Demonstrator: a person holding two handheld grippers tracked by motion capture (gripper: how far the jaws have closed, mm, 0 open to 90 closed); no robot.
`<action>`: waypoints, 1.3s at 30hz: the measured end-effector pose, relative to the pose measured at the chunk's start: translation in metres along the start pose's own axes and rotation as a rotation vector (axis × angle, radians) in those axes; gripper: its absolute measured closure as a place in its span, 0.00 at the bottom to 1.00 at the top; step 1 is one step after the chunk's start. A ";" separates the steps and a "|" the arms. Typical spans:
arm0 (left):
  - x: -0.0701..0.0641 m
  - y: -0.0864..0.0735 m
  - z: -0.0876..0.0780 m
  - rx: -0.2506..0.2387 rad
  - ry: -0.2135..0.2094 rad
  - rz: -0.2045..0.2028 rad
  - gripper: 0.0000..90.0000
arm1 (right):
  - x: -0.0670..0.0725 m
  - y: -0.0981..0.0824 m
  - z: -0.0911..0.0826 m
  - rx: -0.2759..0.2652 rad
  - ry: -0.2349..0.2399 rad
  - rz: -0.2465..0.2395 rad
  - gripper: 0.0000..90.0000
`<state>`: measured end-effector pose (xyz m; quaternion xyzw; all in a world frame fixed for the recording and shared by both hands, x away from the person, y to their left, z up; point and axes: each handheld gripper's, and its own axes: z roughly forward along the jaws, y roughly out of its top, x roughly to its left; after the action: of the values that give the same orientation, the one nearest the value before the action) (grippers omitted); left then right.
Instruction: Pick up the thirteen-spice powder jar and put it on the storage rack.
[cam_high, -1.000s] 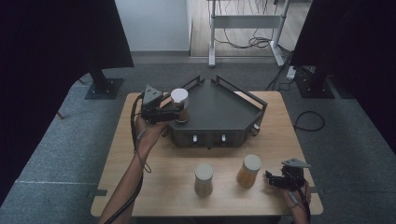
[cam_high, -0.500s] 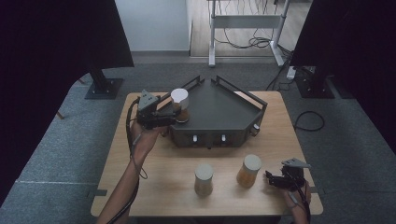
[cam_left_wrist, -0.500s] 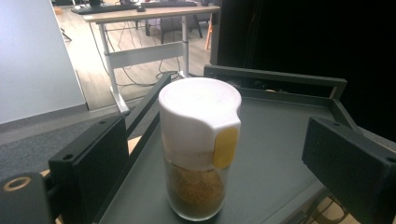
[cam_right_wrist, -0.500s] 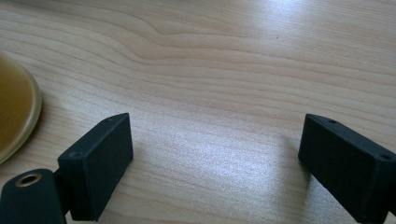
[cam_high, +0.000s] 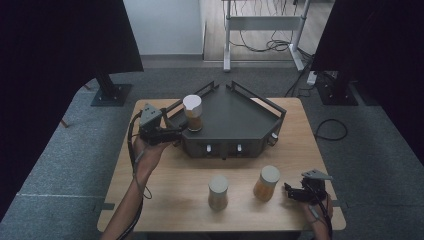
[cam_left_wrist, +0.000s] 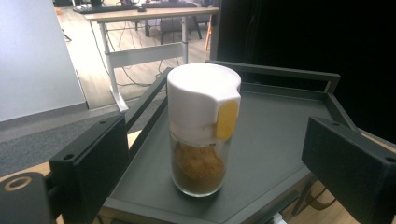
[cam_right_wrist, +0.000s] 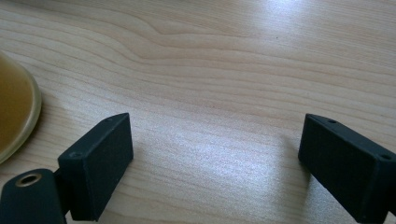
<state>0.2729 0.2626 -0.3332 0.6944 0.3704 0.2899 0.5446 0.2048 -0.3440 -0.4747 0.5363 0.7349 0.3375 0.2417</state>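
The spice jar (cam_left_wrist: 201, 135) stands upright on the black tray (cam_left_wrist: 280, 140), the left gripper (cam_left_wrist: 219, 172) wide open before it, not touching.

Wore no sleeves on either forearm. Carried black grippers (cam_high: 176, 134) (cam_high: 289, 191) with blocky matte jaws, screw holes, grey three-cornered top plates and dark trailing cables.

Left tongs (cam_high: 176, 132) – drawn back, clear of jar (cam_high: 192, 113)
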 end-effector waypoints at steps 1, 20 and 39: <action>0.000 -0.001 -0.001 -0.002 0.000 -0.001 0.08 | 0.000 0.000 0.000 0.000 0.000 0.000 0.11; -0.001 -0.012 -0.029 -0.017 -0.011 0.010 0.08 | 0.000 0.000 0.000 0.001 0.000 0.000 0.11; 0.002 -0.026 -0.048 -0.005 -0.002 -0.010 0.08 | 0.000 0.000 0.000 0.001 -0.002 0.002 0.11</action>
<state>0.2305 0.2935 -0.3474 0.6916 0.3726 0.2871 0.5481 0.2048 -0.3436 -0.4746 0.5373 0.7343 0.3369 0.2419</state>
